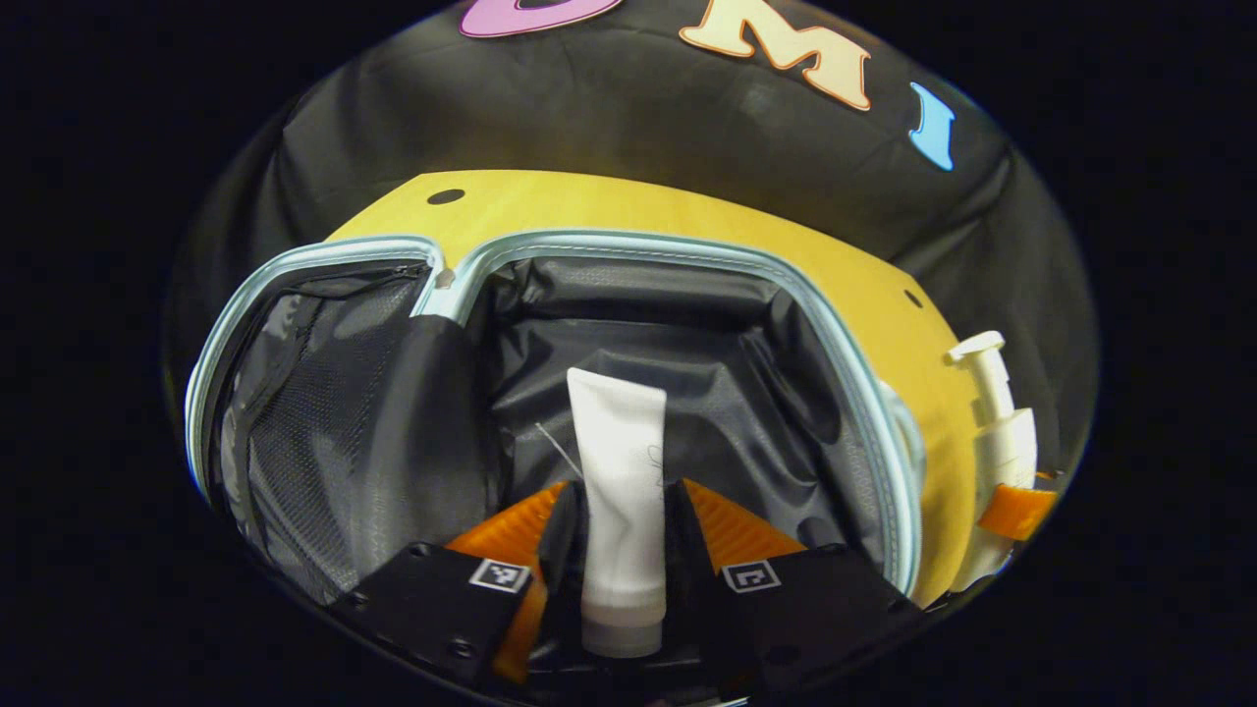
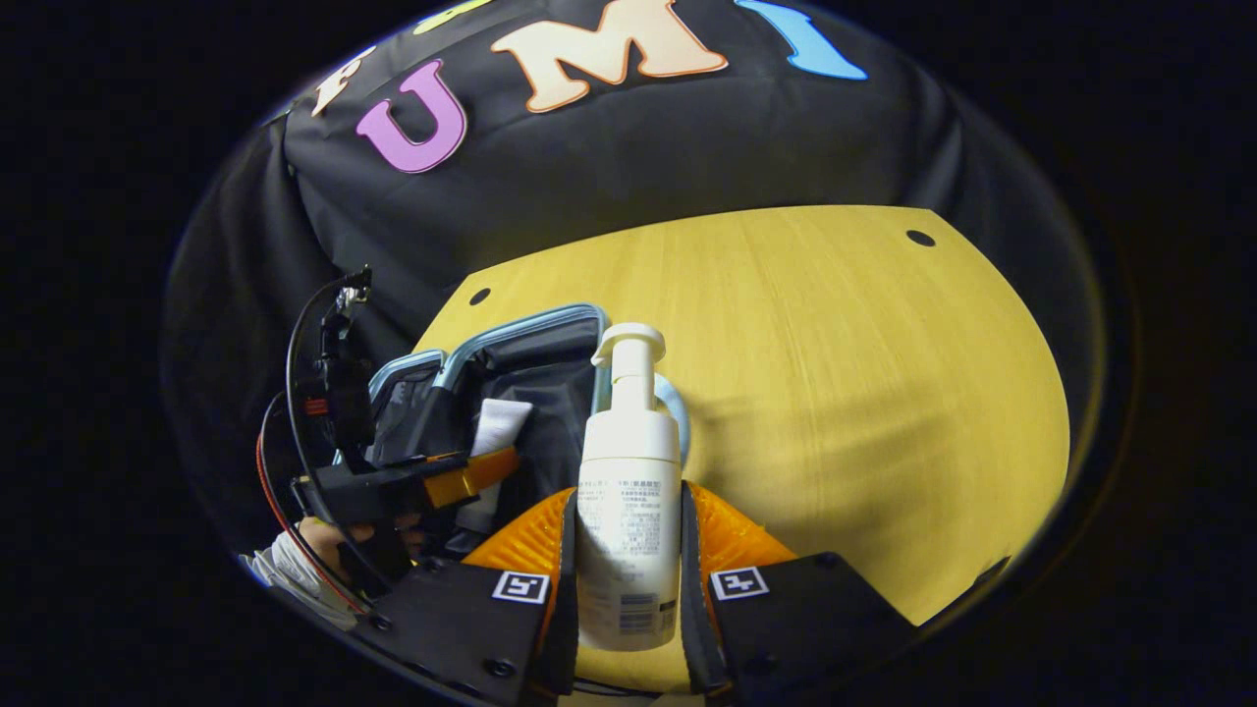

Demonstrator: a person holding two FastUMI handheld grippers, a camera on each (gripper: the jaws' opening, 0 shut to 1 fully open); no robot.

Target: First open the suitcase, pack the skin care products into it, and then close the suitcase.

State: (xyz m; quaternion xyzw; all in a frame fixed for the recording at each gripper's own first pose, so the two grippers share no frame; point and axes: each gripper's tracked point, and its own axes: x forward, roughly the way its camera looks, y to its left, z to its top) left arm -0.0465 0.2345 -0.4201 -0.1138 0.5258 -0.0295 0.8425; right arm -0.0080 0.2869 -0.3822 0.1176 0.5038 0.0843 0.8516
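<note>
The left claw [image 1: 621, 520] pinches a white tube [image 1: 619, 462] over the open suitcase [image 1: 835, 324] for packing, while the right claw [image 2: 628, 530] pinches the pump bottle [image 2: 628, 491] beside it.

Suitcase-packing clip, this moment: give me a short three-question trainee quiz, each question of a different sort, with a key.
1. True or false: the suitcase lies open on the wooden table.
2. Multiple choice: what does the left claw hold over the suitcase's dark lining? A) a white tube B) a glass jar C) a folded towel
3. Fill in: the right claw is shut on an upright white ____ bottle, to the right of the suitcase.

Key: 1 true; 2 A; 3 pump.
</note>
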